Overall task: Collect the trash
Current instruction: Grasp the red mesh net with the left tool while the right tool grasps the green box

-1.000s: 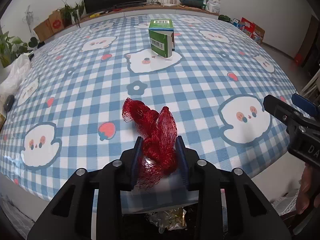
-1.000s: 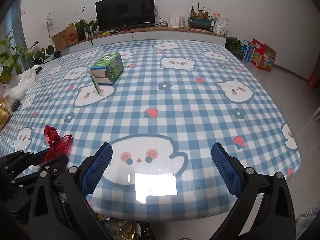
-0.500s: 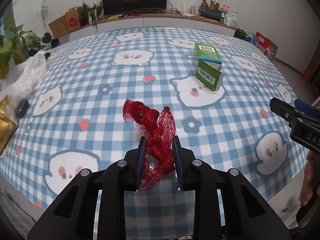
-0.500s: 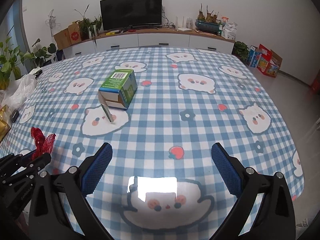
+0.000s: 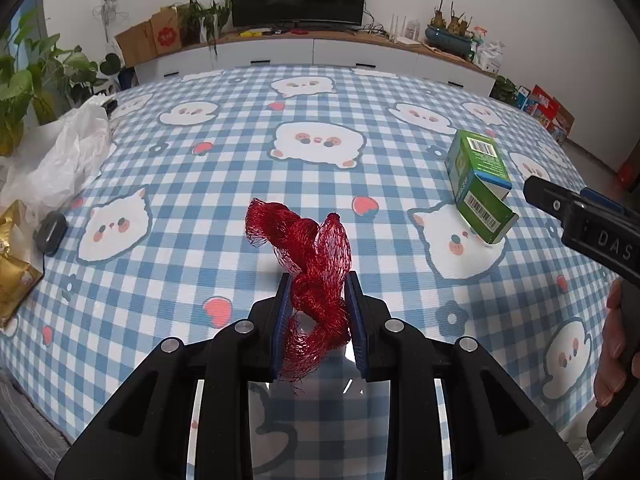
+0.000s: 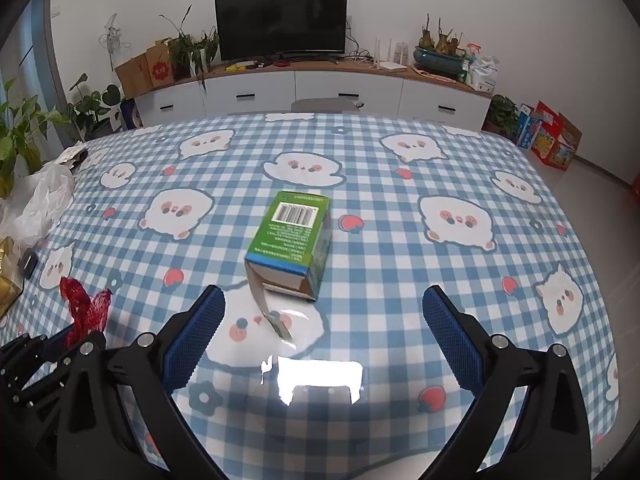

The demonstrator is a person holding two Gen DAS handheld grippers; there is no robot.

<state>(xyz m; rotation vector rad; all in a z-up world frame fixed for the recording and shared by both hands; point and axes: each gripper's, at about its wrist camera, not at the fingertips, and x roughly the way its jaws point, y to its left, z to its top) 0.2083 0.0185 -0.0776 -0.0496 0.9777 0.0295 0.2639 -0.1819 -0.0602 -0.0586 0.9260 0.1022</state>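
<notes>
My left gripper (image 5: 318,280) is shut on a crumpled red mesh net (image 5: 312,256) and holds it above the blue checked tablecloth (image 5: 200,184). The net also shows at the lower left of the right wrist view (image 6: 84,308). A green carton (image 6: 292,240) with an open flap lies on the table, straight ahead of my right gripper (image 6: 320,308), which is open wide and empty just short of it. The carton also lies at the right of the left wrist view (image 5: 480,188), with the right gripper's finger beside it.
A crumpled white plastic bag (image 5: 60,160), a small dark object (image 5: 52,232) and gold packets (image 5: 12,264) lie at the table's left edge. A white sideboard with a TV (image 6: 280,20), plants and boxes stands beyond the far edge.
Both grippers have moved forward over the table. The left still holds the net. The right gripper has turned left and closed in, so the carton now lies centred just ahead of its fingers.
</notes>
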